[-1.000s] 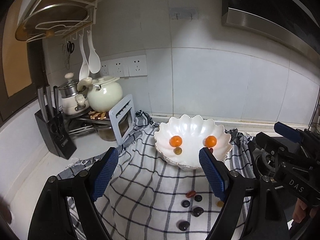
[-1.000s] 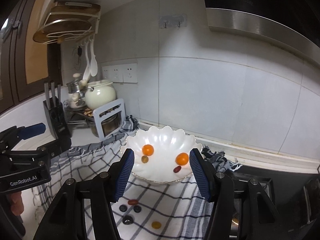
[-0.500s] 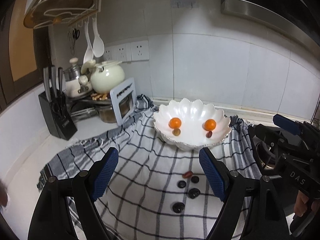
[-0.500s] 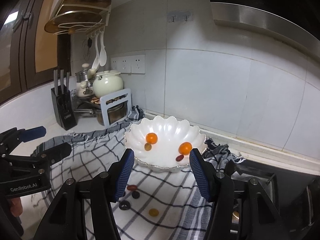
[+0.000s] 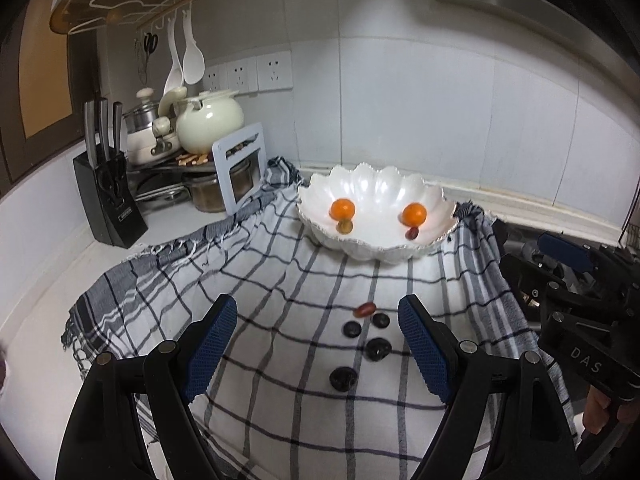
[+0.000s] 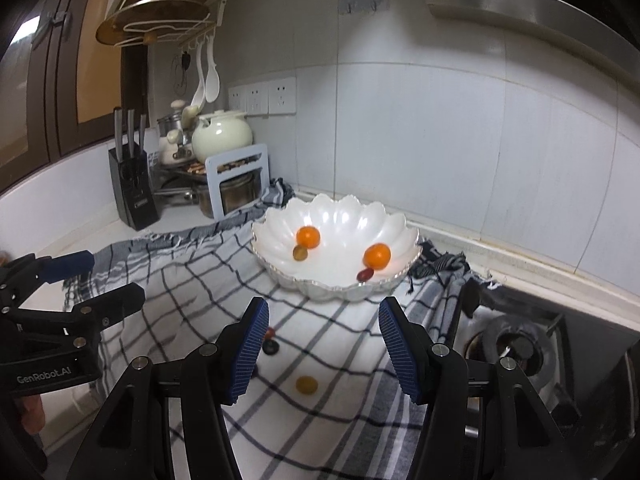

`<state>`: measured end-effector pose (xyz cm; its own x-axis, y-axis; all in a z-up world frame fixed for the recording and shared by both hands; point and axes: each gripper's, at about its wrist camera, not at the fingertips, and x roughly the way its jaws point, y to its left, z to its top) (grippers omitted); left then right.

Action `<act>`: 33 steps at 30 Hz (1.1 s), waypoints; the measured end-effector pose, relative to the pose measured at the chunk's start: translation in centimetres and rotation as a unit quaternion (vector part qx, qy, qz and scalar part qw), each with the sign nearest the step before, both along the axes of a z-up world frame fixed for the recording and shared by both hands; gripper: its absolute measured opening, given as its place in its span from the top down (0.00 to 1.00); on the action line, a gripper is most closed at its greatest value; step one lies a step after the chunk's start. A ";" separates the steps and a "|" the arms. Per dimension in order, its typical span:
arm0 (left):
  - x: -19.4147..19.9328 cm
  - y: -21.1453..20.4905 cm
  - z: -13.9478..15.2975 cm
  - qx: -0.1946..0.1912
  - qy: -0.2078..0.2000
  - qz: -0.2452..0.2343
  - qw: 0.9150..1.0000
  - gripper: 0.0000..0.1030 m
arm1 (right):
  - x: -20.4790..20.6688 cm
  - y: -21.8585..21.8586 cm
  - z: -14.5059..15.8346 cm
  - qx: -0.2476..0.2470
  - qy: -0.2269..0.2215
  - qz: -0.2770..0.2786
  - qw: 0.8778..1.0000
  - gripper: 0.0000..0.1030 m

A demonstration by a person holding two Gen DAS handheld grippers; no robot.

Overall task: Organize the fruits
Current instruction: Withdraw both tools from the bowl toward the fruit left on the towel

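A white scalloped bowl stands on a checked cloth and holds two orange fruits, an olive-coloured one and a small red one. On the cloth in front lie a red fruit, several dark fruits and a yellow fruit. My left gripper is open and empty above the cloth, near the dark fruits. My right gripper is open and empty above the yellow fruit. Its left finger hides some of the dark fruits.
A black knife block, pots and a cream kettle on a rack stand at the back left. A gas burner lies to the right of the cloth. The tiled wall runs behind the bowl.
Both grippers have pulled back from the bowl and tilted down; the bowl now sits farther up in both views and more cloth and loose fruit show. Both stay open.
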<state>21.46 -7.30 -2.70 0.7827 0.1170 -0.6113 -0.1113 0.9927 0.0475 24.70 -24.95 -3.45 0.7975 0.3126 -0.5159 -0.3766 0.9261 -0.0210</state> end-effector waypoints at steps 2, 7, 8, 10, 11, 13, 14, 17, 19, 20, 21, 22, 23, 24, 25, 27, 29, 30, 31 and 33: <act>0.0 0.0 -0.6 -0.003 0.007 0.002 1.000 0.19 | -0.1 0.1 -0.6 -0.007 0.002 0.004 1.000 0.43; -0.1 -0.2 -2.4 -0.013 0.027 0.001 1.000 0.20 | -0.1 0.5 -1.9 -0.018 0.008 0.014 1.000 0.43; -0.1 -0.2 -2.8 -0.013 0.030 0.003 0.999 0.20 | -0.1 0.7 -2.2 -0.020 0.011 0.017 1.000 0.43; -0.1 -0.2 -3.4 -0.016 0.034 0.006 0.999 0.20 | 0.0 0.8 -2.9 -0.022 0.020 0.022 0.999 0.43; 0.0 -0.2 -3.7 -0.020 0.037 0.005 0.999 0.20 | 0.2 0.9 -3.2 -0.022 0.025 0.024 0.999 0.43; 0.1 -0.1 -4.3 -0.024 0.042 0.006 0.999 0.20 | 0.4 0.8 -3.7 -0.021 0.032 0.025 0.999 0.43; 0.2 -0.1 -4.6 -0.024 0.044 0.006 0.999 0.20 | 0.5 0.9 -4.0 -0.020 0.037 0.025 0.999 0.43; 0.3 -0.3 -5.7 -0.016 0.050 0.008 0.999 0.20 | 1.1 0.9 -5.1 -0.020 0.050 0.023 0.998 0.43; 0.4 -0.4 -6.3 -0.011 0.054 0.008 0.998 0.20 | 1.2 0.9 -5.7 -0.024 0.054 0.021 0.998 0.43; 0.5 -0.5 -6.6 -0.010 0.057 0.007 0.998 0.20 | 1.4 0.9 -6.0 -0.027 0.056 0.021 0.998 0.43; 0.6 -0.6 -6.9 -0.011 0.060 0.006 0.998 0.21 | 1.5 1.0 -6.3 -0.028 0.059 0.021 0.998 0.43; 0.6 -0.6 -7.2 -0.012 0.062 0.005 0.998 0.21 | 1.7 1.0 -6.6 -0.029 0.064 0.023 0.997 0.43; 0.8 -0.6 -7.4 -0.012 0.065 0.004 0.998 0.21 | 1.8 1.0 -6.9 -0.029 0.067 0.024 0.997 0.43; 1.0 -0.7 -7.8 -0.013 0.069 0.003 0.998 0.21 | 2.0 1.1 -7.2 -0.030 0.071 0.025 0.997 0.43; 1.1 -0.8 -8.1 -0.014 0.072 0.002 0.997 0.21 | 2.2 1.1 -7.5 -0.031 0.074 0.026 0.996 0.43; 1.4 -0.7 -8.6 -0.021 0.078 0.002 0.997 0.21 | 2.5 1.1 -7.9 -0.032 0.081 0.026 0.996 0.43; 1.7 -0.7 -9.3 -0.027 0.087 0.002 0.996 0.21 | 2.8 1.1 -8.3 -0.028 0.090 0.028 0.995 0.44; 1.9 -0.7 -9.6 -0.028 0.090 0.002 0.996 0.23 | 3.0 1.1 -8.6 -0.027 0.094 0.028 0.995 0.44; 2.0 -0.8 -9.8 -0.028 0.090 0.004 0.996 0.24 | 3.1 1.2 -8.8 -0.028 0.096 0.029 0.995 0.44; 2.2 -0.8 -10.2 -0.026 0.092 0.006 0.995 0.26 | 3.3 1.4 -9.4 -0.034 0.099 0.029 0.994 0.44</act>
